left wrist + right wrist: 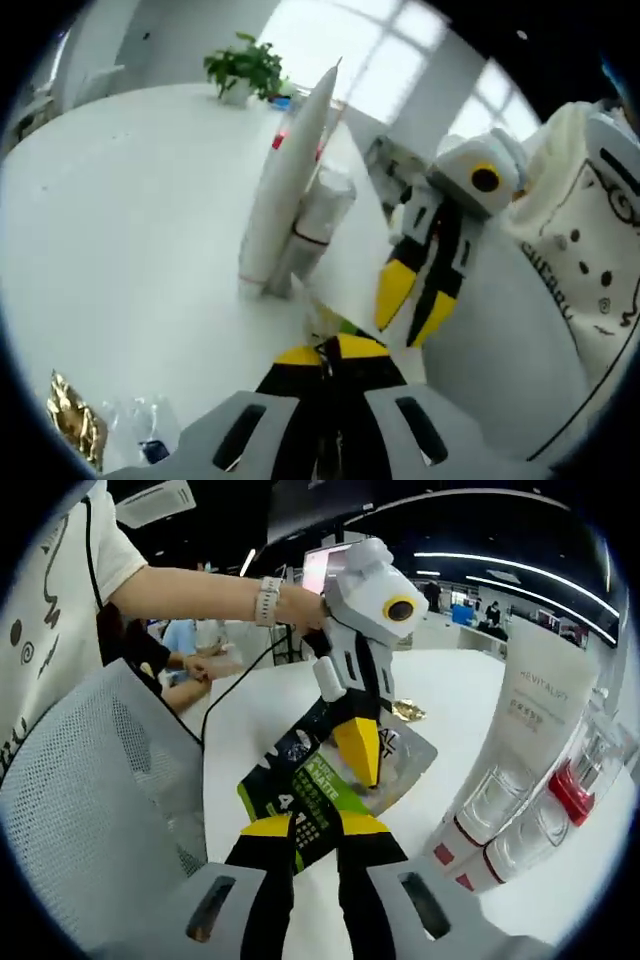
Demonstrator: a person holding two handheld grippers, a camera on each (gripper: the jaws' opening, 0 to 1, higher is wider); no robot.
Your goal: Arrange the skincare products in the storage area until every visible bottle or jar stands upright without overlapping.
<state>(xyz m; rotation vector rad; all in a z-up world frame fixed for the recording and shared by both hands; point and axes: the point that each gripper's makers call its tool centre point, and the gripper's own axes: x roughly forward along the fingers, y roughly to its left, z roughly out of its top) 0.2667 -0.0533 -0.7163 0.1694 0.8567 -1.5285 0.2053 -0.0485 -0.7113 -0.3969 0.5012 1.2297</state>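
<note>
In the left gripper view, the left hand-held gripper [335, 352] rises from six o'clock with its yellow tips nearly together, pinching the edge of a flat green packet [335, 325] on the white bench [130, 230]. The right hand-held gripper [412, 310] enters from three o'clock, its yellow tips close together and pointing down beside the packet; whether it holds anything I cannot tell. Toward twelve o'clock a tall white tube [290, 170] stands upright, with a clear capped bottle [322, 220] just beside it. A potted plant [245, 68] sits far behind.

In the right gripper view, the right hand-held gripper [318, 830] meets the packet [310, 790] at six o'clock. The left hand-held gripper [360, 750] comes down from twelve o'clock onto it. At three o'clock stand the white tube [520, 740] and red-collared bottles [560, 800], touching side by side.
</note>
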